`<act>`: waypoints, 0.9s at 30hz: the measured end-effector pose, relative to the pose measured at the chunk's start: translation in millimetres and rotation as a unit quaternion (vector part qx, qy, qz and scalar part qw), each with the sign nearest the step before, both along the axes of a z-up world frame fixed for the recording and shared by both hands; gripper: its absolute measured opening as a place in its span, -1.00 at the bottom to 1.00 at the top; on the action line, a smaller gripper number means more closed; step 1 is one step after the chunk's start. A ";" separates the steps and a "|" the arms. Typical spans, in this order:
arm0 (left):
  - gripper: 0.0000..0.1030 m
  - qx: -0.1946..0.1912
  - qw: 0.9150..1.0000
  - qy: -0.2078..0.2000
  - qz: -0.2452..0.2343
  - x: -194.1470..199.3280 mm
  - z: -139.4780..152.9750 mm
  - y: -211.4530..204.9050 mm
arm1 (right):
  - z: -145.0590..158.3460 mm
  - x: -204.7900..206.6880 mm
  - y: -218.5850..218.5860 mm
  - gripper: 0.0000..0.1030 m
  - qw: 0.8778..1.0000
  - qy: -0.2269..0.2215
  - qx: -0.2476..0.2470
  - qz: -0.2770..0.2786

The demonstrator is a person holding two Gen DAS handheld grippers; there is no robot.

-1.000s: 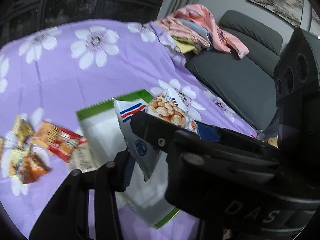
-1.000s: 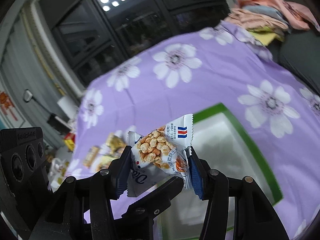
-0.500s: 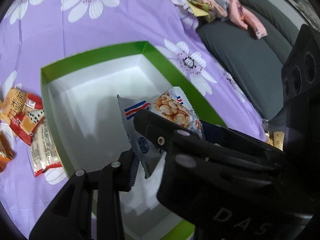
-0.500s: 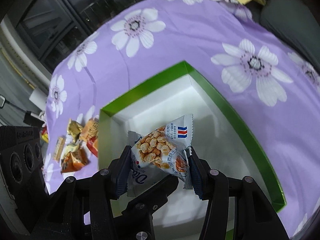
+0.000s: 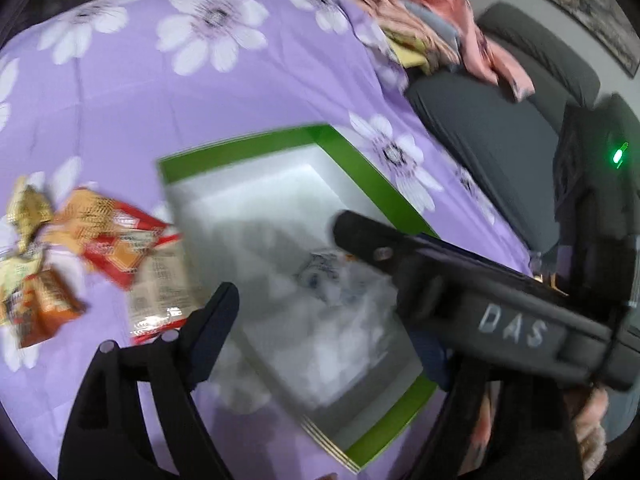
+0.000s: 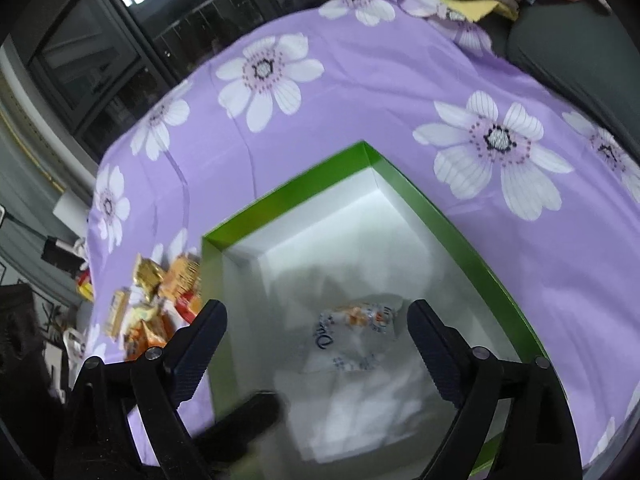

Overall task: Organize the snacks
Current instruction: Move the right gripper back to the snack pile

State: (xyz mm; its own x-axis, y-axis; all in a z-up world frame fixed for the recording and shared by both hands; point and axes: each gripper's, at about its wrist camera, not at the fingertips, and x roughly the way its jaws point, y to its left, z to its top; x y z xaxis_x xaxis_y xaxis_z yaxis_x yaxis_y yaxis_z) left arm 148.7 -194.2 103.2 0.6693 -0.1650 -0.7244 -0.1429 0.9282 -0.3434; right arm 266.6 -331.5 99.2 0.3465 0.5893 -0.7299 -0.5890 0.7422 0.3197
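A green-rimmed white box [image 6: 424, 196] [image 5: 372, 176] sits on the purple flowered cloth. Blurred white snack packets [image 6: 356, 332] [image 5: 324, 272] are inside it, apart from both grippers. My right gripper [image 6: 316, 344] is open and empty above the box's near part. My left gripper [image 5: 312, 276] is open and empty; its right finger is hidden behind the right gripper's black body [image 5: 480, 292]. Several loose snack packets [image 5: 116, 248] [image 6: 160, 288] lie on the cloth left of the box.
A dark grey sofa [image 5: 500, 132] with a pile of folded clothes [image 5: 436, 36] stands to the right. Dark windows [image 6: 120, 20] are behind the table. The cloth [image 6: 360, 80] stretches beyond the box.
Both grippers opened and let go of the two snack packets, which dropped into the box. Both grippers pulled up and back from the box.
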 end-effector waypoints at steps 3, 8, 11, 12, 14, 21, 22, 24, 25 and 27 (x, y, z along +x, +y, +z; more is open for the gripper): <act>0.64 0.012 0.999 -0.008 0.048 -28.9 15.0 30.0 | 10.0 -11.4 4.6 0.79 1.000 -0.023 0.005 0.007; 0.64 0.025 0.989 0.006 0.145 -89.0 25.2 93.0 | 22.2 -35.5 18.6 0.79 0.997 -0.039 0.038 0.047; 0.64 0.044 0.979 0.015 0.199 -126.5 26.1 121.9 | 22.3 -52.4 33.8 0.78 0.995 -0.033 0.049 0.086; 0.64 0.053 0.974 0.018 0.220 -141.4 25.3 132.1 | 20.6 -58.9 39.7 0.78 0.994 -0.030 0.047 0.098; 0.64 0.056 0.968 0.020 0.244 -162.4 21.3 143.6 | 14.7 -74.6 56.3 0.78 0.991 -0.022 0.039 0.124; 0.64 0.011 0.952 0.027 0.304 -204.0 -3.1 179.0 | -33.0 -124.8 125.4 0.78 0.981 -0.007 -0.051 0.189; 0.64 0.007 0.951 0.027 0.307 -205.5 -5.4 183.4 | -41.5 -127.8 134.1 0.78 0.980 -0.009 -0.072 0.186; 0.64 -0.003 0.948 0.029 0.317 -207.5 -10.6 188.3 | -59.7 -128.5 150.5 0.78 0.978 -0.022 -0.119 0.172; 0.64 -0.007 0.947 0.033 0.320 -208.6 -12.5 190.8 | -66.8 -127.7 155.0 0.78 0.976 -0.027 -0.137 0.164; 0.63 -0.020 0.947 0.034 0.318 -212.3 -15.4 195.8 | -77.0 -124.6 163.8 0.76 0.975 -0.031 -0.158 0.152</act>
